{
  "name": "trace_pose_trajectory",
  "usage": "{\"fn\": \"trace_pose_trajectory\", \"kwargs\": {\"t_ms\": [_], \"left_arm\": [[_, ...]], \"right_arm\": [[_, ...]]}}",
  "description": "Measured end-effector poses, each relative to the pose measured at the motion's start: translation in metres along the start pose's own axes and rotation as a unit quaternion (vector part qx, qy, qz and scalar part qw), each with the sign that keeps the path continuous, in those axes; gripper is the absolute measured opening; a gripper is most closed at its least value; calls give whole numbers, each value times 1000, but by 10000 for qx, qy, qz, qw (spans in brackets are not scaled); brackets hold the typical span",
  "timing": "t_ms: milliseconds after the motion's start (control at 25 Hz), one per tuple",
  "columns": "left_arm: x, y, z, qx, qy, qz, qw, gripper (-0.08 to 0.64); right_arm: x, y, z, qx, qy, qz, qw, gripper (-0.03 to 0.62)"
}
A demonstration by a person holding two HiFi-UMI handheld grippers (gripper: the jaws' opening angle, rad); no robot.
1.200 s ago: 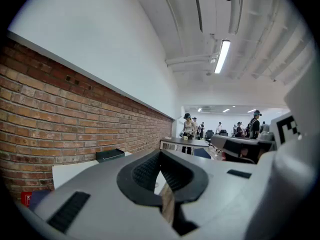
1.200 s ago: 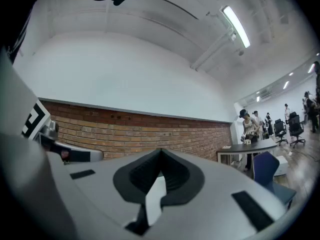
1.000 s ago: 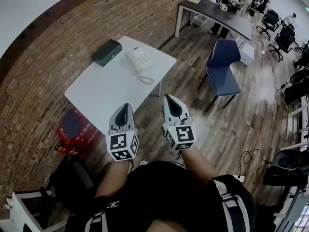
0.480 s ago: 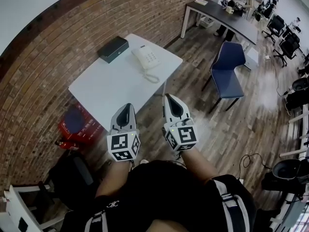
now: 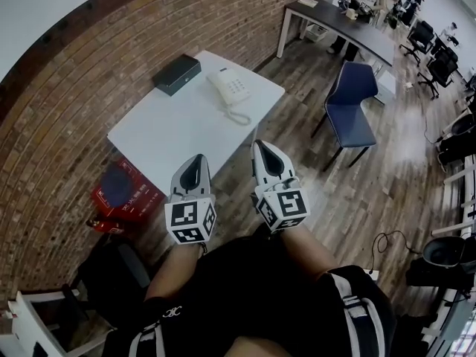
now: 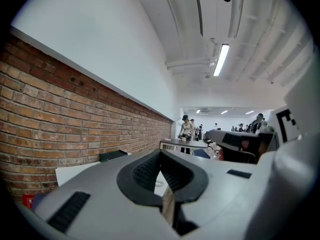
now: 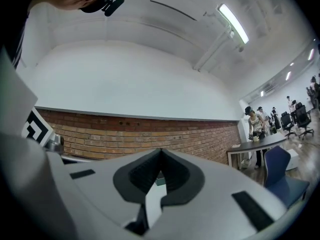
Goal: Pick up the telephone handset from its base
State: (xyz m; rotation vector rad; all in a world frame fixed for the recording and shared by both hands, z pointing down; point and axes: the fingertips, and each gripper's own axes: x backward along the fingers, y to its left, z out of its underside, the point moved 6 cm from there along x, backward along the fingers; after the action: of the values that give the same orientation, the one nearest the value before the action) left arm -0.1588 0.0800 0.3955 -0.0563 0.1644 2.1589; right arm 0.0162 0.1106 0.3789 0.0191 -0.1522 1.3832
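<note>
Handset [image 5: 221,87]: on its cradle along the left side of the white telephone [image 5: 232,88], which sits towards the far right corner of the white tabletop [image 5: 171,140]. It is well apart from both tongs. Not yet touched.

Left tongs [image 5: 197,158]: closed, nothing between the pads. The left gripper view shows the dark ribbed pads meeting at the tip. Right tongs [image 5: 257,145]: likewise closed and empty. Both are held over the wooden floor [image 5: 297,125], short of the near tabletop edge, so you must open one before the grasp.

Handling (judgement): the handset looks like moulded plastic, so rigid, light and smooth, and likely to slip under a shallow pinch. Take it across the narrow middle bar, between earpiece and mouthpiece, pads square to its long sides. The ribbed pads should bite there. The bulged ends offer a poorer seat.

The coiled cord [image 5: 238,117] loops off the near end of the base onto the tabletop. Expect a springy tug as the handset rises. The base looks light too and may drag, so lift straight up.

Materials and shapes:
- Tabletop is a matt white slab on white legs.
- Beside the telephone, towards the wall, stands a flat black box [image 5: 177,74], hard-edged and rectangular.
- Behind it is a rough red brick wall [image 5: 67,110].
- A blue chair [image 5: 355,106] stands to the right, clear of the tabletop.
</note>
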Motion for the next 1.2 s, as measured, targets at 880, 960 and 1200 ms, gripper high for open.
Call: {"fn": "trace_pose_trajectory", "kwargs": {"t_ms": [880,960,1200], "left_arm": [[-99,48,-12,115,-266,-395,9988,2],[-116,49,-13,89,-263,-392,9988,2],[-173,60,-15,131,-103,-469,9988,2]], "right_arm": [[-124,-48,26,55,198,-422,9989,-3],[-141,-59,30,17,218,-425,9989,-3],[-191,-87,40,-35,362,-577,9977,-3]]}}
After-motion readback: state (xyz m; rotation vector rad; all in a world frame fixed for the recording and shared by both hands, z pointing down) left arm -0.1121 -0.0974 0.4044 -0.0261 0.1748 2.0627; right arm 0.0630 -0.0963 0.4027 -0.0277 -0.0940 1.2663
